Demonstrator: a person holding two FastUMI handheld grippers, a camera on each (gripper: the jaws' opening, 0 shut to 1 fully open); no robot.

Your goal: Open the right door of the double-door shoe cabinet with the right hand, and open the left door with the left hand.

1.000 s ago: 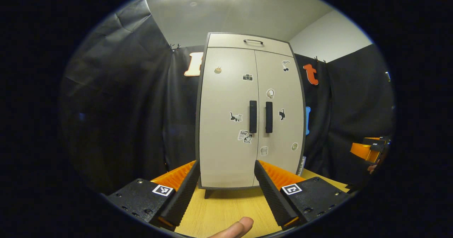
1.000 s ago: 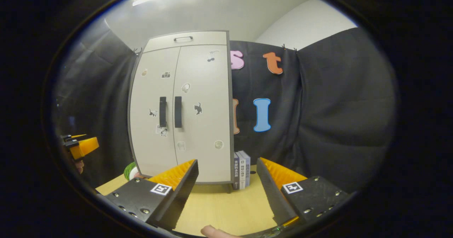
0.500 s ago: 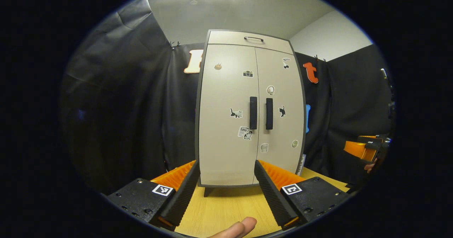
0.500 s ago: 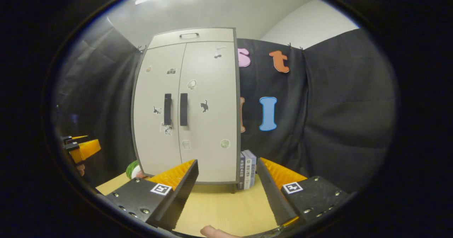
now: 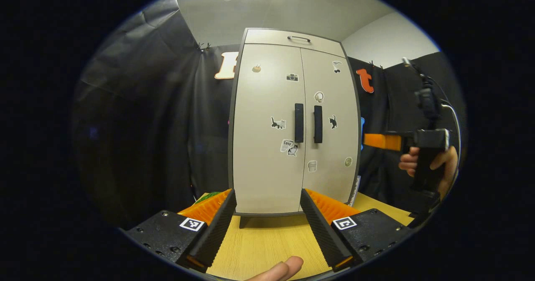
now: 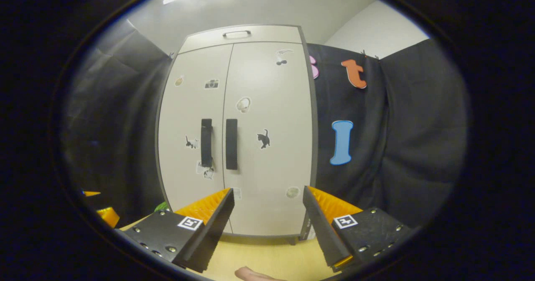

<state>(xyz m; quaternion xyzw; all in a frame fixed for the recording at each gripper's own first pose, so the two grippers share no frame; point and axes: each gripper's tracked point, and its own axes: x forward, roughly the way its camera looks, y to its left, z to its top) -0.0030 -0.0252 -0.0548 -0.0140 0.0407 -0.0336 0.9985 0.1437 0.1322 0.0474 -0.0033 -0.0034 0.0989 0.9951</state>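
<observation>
The word "Love" can be read on a sticker (image 5: 288, 146) by the left door's handle (image 5: 299, 122). The shoe cabinet (image 5: 292, 126) is seen mid-frame, both doors closed. The left gripper (image 5: 267, 226) and right gripper (image 6: 267, 226) are spread wide, nothing held, above the tabletop (image 5: 267, 247).

Ahead of us the cabinet (image 5: 292, 130) stands on the table (image 5: 267, 243), both doors flush and closed, with its two handles (image 6: 218, 144) side by side at the middle seam, a narrow gap between them. Open air lies between our spread left gripper (image 5: 266, 208) and the door fronts, and likewise before the right gripper (image 6: 267, 208). Bare tabletop runs up to the cabinet's foot. Black cloth (image 6: 401, 139) hangs close on both sides.
</observation>
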